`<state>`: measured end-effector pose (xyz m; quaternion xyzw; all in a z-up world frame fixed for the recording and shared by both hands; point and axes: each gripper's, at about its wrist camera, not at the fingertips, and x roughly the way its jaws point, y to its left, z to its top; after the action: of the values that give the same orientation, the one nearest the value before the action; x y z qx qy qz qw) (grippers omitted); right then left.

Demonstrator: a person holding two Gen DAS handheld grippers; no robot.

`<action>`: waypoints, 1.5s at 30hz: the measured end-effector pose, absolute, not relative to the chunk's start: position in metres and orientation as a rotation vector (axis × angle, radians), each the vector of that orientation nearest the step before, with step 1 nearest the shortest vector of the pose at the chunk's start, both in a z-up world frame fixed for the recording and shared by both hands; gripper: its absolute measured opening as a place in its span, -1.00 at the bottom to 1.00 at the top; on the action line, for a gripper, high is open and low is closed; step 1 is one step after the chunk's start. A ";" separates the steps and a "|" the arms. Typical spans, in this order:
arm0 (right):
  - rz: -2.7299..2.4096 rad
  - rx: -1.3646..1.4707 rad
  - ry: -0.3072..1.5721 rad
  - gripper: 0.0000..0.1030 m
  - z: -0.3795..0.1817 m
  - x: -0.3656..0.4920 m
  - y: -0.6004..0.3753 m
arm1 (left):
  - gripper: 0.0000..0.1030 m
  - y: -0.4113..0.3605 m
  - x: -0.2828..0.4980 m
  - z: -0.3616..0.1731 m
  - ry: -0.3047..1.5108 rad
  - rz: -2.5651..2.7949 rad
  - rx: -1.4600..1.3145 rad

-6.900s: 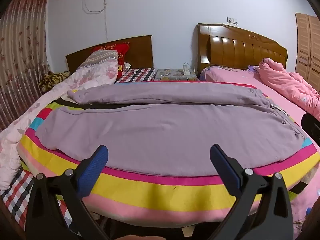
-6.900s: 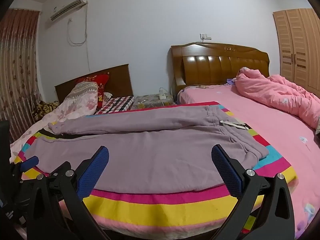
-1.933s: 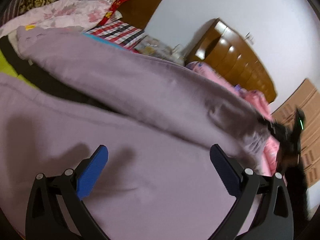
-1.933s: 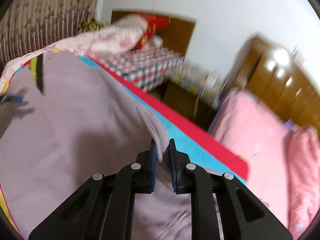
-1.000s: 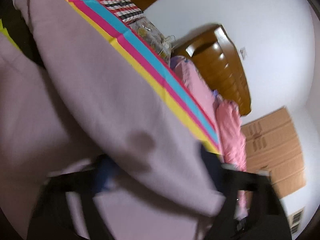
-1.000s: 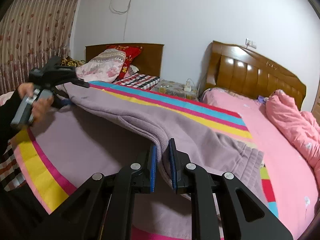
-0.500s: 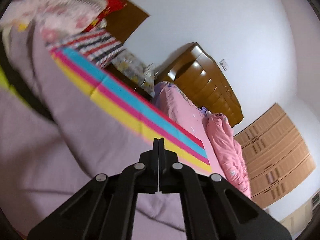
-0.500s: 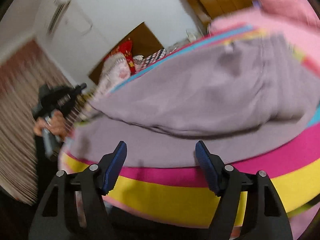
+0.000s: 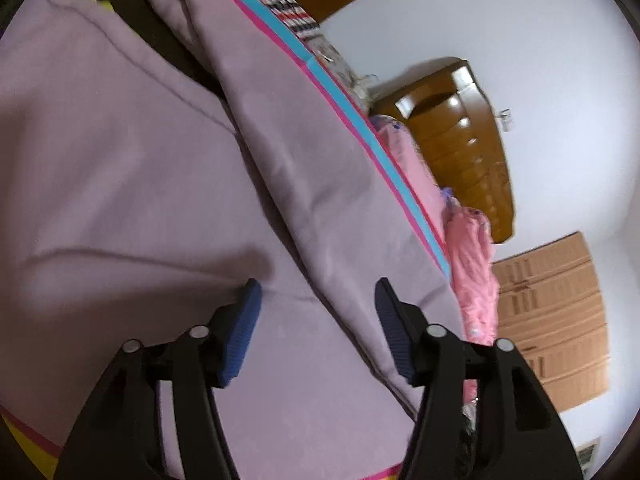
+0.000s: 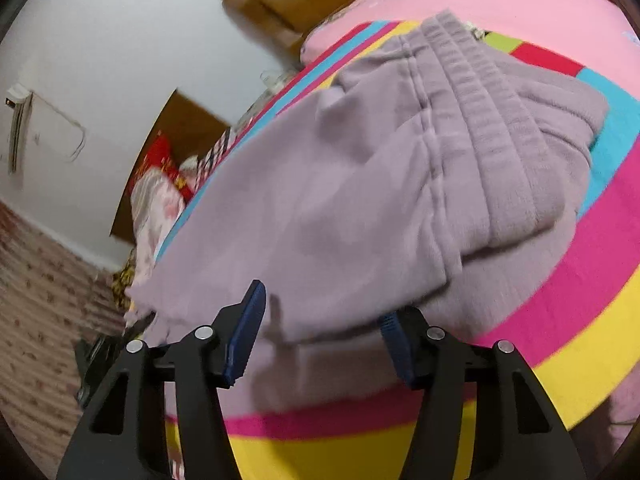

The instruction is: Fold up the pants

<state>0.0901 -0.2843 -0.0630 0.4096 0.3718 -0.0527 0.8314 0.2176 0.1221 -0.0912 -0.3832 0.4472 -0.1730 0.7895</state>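
Note:
The lilac pants (image 9: 120, 180) lie on a striped blanket (image 9: 394, 172), one leg laid over the other. My left gripper (image 9: 318, 320) hovers just above them. Its jaws are opening, and the edge of the upper leg runs between the blue pads (image 9: 244, 332) without being pinched. In the right wrist view the pants (image 10: 340, 168) show their ribbed waistband (image 10: 492, 120) at the upper right. My right gripper (image 10: 320, 332) is at the near folded edge with its jaws closing. The cloth edge lies between them and partly covers the right pad.
The striped blanket (image 10: 560, 340) hangs over the near edge of the bed. A brown headboard (image 9: 460, 140), a pink quilt (image 9: 472, 264) and a wooden wardrobe (image 9: 560, 312) lie beyond. A flowered pillow (image 10: 156, 200) and a curtain (image 10: 36, 300) are at the left.
The left gripper was shut half a second ago and now stands apart over the pants. The right gripper has rolled and dropped to the pants' near edge, its jaws narrower.

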 end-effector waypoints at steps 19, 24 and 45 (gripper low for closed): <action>-0.003 0.944 0.656 -0.67 -0.049 0.090 -0.319 | -0.92 0.104 0.276 -0.078 0.869 -0.375 -0.818; -0.023 1.015 0.750 -0.49 -0.091 0.072 -0.314 | -0.92 0.089 0.262 -0.034 0.792 -0.394 -0.699; -0.001 0.670 0.622 -0.71 -0.037 0.091 -0.403 | -0.90 0.059 0.142 -0.024 0.743 -0.375 -0.278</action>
<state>0.0912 -0.4028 -0.0366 0.3233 0.3002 -0.0007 0.8974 0.1417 0.0592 -0.0239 -0.1348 0.3598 -0.1816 0.9052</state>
